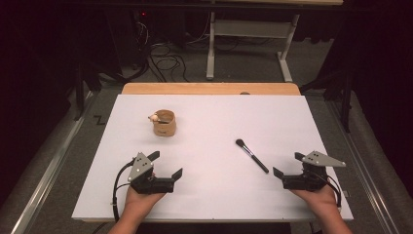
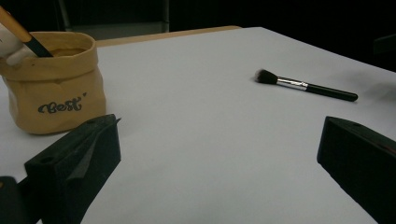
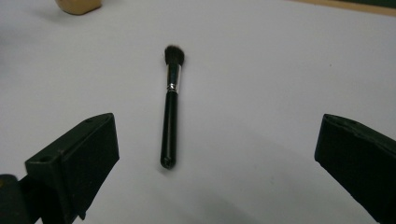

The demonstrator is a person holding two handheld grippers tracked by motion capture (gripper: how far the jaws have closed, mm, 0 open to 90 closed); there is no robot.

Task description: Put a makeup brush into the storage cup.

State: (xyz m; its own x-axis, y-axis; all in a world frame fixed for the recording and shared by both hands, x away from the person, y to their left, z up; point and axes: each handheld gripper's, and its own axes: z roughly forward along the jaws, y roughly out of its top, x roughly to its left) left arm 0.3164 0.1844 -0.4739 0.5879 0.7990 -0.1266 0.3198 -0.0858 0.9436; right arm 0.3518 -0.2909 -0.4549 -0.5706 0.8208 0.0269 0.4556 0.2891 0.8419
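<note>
Pouch (image 3: 78, 5) cut off above the loose brush (image 3: 171, 105).

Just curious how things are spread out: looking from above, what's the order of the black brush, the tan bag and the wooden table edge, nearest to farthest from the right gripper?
1. Black brush, just to its left.
2. Tan bag, far left.
3. Wooden table edge, at the back.
</note>
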